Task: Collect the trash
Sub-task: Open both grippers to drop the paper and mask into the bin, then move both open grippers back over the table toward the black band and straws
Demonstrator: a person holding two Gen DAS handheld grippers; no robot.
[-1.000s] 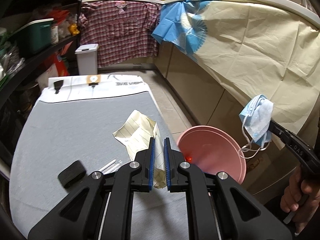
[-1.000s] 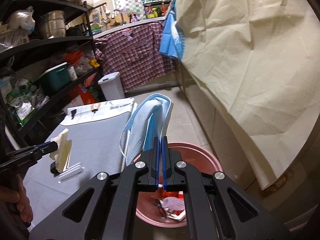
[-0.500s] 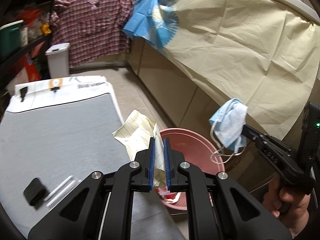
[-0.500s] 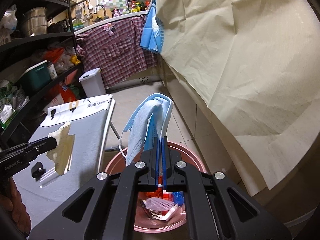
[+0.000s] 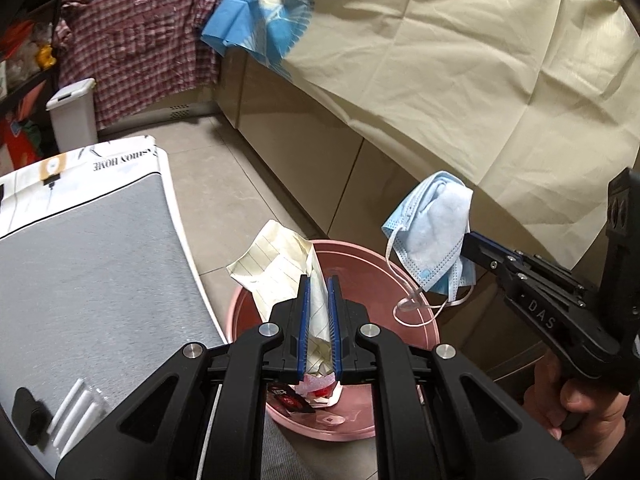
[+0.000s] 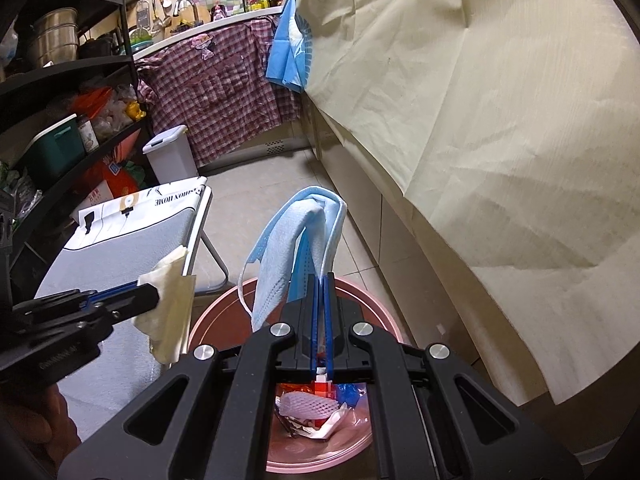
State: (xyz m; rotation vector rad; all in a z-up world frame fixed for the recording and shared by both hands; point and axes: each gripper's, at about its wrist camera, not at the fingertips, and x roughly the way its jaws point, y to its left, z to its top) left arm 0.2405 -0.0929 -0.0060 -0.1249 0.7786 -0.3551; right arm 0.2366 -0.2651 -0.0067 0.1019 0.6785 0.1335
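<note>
Jaws of both grippers clamped on trash above the pink bin (image 5: 362, 258)

Jaws of left gripper (image 5: 318, 280) nearly closed, pinching a crumpled sheet of lined yellow paper (image 5: 276, 264) over the near rim of the bin; jaws of right gripper (image 6: 320, 280) pressed tight on a folded blue face mask (image 6: 296, 240), ear loops dangling over the bin's opening. Wrappers and scraps (image 6: 316, 408) lying in the bin's bottom. Grey-topped desk (image 5: 80, 272) just beside the bin, carrying white sticks (image 5: 76, 412) and a small black object (image 5: 28, 412) near its front corner. Hand (image 5: 580, 408) gripping the right gripper's handle
</note>
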